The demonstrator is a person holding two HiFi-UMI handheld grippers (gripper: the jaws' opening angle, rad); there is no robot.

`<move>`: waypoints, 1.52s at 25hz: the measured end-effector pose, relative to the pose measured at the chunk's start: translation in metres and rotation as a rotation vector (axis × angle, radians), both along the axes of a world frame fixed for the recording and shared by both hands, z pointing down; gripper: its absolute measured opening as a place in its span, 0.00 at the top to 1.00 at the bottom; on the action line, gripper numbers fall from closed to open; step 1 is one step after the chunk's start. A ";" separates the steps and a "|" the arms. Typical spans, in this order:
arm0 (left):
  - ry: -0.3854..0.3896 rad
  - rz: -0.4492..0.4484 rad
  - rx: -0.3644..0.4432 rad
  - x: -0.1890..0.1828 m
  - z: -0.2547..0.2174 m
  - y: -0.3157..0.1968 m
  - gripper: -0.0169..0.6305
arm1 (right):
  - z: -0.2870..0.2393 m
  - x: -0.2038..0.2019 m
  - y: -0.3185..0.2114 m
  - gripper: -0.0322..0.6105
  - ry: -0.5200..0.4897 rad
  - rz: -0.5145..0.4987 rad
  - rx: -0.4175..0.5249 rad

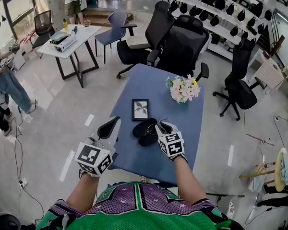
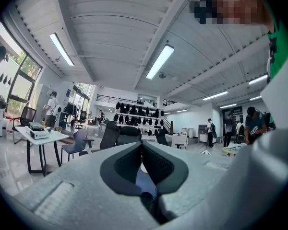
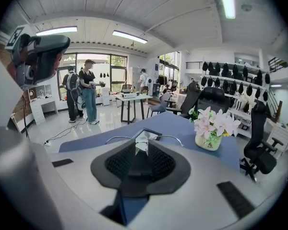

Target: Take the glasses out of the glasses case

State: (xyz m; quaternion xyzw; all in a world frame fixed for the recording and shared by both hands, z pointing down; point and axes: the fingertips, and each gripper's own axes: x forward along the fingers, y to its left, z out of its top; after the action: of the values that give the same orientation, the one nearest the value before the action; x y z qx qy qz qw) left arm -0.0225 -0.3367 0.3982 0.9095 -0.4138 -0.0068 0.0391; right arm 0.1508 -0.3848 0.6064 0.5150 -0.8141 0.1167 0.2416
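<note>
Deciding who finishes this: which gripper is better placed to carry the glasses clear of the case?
Right. The right gripper is closed on the glasses, their thin wire arms spreading either side of its jaws, at the open case. The left gripper is shut and empty, off to the side.

Blue table: glasses case, frame, flowers

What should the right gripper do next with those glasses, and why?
Probably carry them sideways and set them down on the blue table. The right gripper is shut on the glasses, which seem to be held just above the open black case.
</note>
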 end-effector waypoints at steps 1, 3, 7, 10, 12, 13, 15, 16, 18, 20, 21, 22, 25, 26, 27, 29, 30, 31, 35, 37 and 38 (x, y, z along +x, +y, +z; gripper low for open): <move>0.000 0.008 0.004 0.002 -0.002 -0.001 0.95 | -0.006 0.000 0.001 0.82 -0.005 0.005 0.012; 0.000 0.023 0.013 0.005 -0.006 -0.001 0.95 | -0.020 0.002 0.003 0.82 -0.018 0.017 0.039; -0.001 0.050 0.024 0.011 -0.013 -0.001 0.95 | -0.052 0.004 0.008 0.82 -0.045 0.042 0.105; 0.001 0.069 0.032 0.015 -0.015 0.000 0.95 | -0.072 0.003 0.015 0.82 -0.053 0.052 0.149; 0.004 0.079 0.041 0.016 -0.018 -0.001 0.95 | -0.083 0.001 0.018 0.82 -0.058 0.053 0.178; 0.004 0.083 0.045 0.016 -0.019 -0.002 0.95 | -0.089 -0.001 0.019 0.82 -0.063 0.055 0.192; 0.007 0.090 0.050 0.016 -0.022 -0.004 0.95 | -0.101 -0.004 0.024 0.82 -0.084 0.061 0.212; 0.009 0.092 0.052 0.016 -0.023 -0.004 0.95 | -0.107 -0.004 0.027 0.82 -0.098 0.067 0.223; 0.011 0.098 0.057 0.017 -0.026 -0.004 0.95 | -0.121 -0.005 0.033 0.82 -0.118 0.078 0.251; 0.014 0.106 0.067 0.019 -0.030 -0.002 0.95 | -0.136 -0.005 0.039 0.82 -0.131 0.085 0.287; 0.016 0.110 0.072 0.019 -0.032 -0.002 0.95 | -0.144 -0.005 0.042 0.82 -0.139 0.089 0.305; 0.019 0.113 0.076 0.020 -0.033 -0.001 0.95 | -0.151 -0.004 0.045 0.82 -0.150 0.095 0.321; 0.027 0.129 0.079 0.022 -0.035 0.002 0.95 | -0.170 -0.002 0.054 0.82 -0.177 0.118 0.362; 0.027 0.136 0.080 0.024 -0.036 0.003 0.95 | -0.177 -0.001 0.057 0.82 -0.184 0.127 0.376; 0.027 0.145 0.081 0.025 -0.036 0.004 0.95 | -0.183 0.000 0.060 0.82 -0.187 0.136 0.392; 0.029 0.160 0.084 0.028 -0.038 0.010 0.95 | -0.195 0.005 0.068 0.82 -0.184 0.153 0.424; 0.031 0.165 0.084 0.029 -0.039 0.013 0.95 | -0.201 0.007 0.073 0.82 -0.181 0.161 0.437; 0.034 0.170 0.083 0.030 -0.040 0.016 0.95 | -0.206 0.010 0.077 0.82 -0.179 0.169 0.447; 0.053 0.180 0.074 0.024 -0.038 0.029 0.95 | -0.221 0.017 0.093 0.82 -0.175 0.207 0.477; 0.066 0.188 0.073 0.021 -0.039 0.035 0.95 | -0.227 0.018 0.101 0.82 -0.167 0.224 0.492; 0.073 0.193 0.075 0.020 -0.040 0.038 0.95 | -0.229 0.019 0.105 0.82 -0.165 0.232 0.499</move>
State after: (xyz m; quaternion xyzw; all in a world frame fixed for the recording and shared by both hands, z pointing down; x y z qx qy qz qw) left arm -0.0024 -0.2988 0.3583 0.9450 -0.3222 -0.0515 0.0208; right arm 0.1694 -0.2801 0.3772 0.6371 -0.7701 -0.0186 0.0255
